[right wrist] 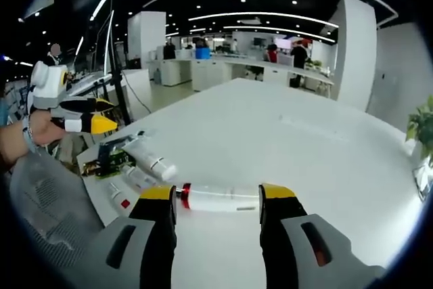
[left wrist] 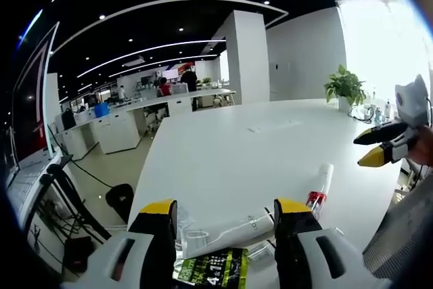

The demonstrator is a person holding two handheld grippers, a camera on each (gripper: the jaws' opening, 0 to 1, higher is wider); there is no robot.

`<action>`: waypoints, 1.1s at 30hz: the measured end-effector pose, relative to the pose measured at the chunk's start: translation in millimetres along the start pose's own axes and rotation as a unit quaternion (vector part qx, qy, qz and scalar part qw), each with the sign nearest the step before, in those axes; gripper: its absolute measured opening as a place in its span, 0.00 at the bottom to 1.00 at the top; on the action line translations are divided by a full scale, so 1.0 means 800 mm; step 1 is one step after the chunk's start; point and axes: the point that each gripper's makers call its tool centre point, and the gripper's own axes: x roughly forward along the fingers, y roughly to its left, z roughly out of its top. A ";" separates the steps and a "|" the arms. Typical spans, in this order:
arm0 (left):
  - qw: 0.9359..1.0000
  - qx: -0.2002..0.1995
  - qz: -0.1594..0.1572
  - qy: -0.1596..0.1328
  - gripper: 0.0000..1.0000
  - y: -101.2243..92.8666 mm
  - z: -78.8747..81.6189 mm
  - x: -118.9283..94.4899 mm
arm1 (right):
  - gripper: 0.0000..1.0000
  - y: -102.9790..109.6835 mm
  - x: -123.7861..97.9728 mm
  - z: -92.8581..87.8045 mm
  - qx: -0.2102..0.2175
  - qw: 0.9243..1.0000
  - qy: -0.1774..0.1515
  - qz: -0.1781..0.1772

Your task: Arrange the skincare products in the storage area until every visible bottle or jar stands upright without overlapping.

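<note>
Several skincare products lie flat near the corner of a white table. In the left gripper view, my left gripper is open above a white tube and a green-and-black packet. A white tube with a red band lies to their right. My right gripper hangs further right, held by a hand. In the right gripper view, my right gripper is open, with the red-banded tube lying between its jaws. A white bottle, the packet and small tubes lie left of it. The left gripper hovers over them.
The table stretches wide and bare beyond the products. A potted plant and small items stand at its far corner by the window. Its near edge runs just past the products. Office desks and people are far behind.
</note>
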 end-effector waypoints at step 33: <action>0.999 0.040 -0.019 0.017 0.59 -0.015 -0.007 0.003 | 0.49 -0.027 0.063 -0.026 -0.227 0.953 0.113 0.168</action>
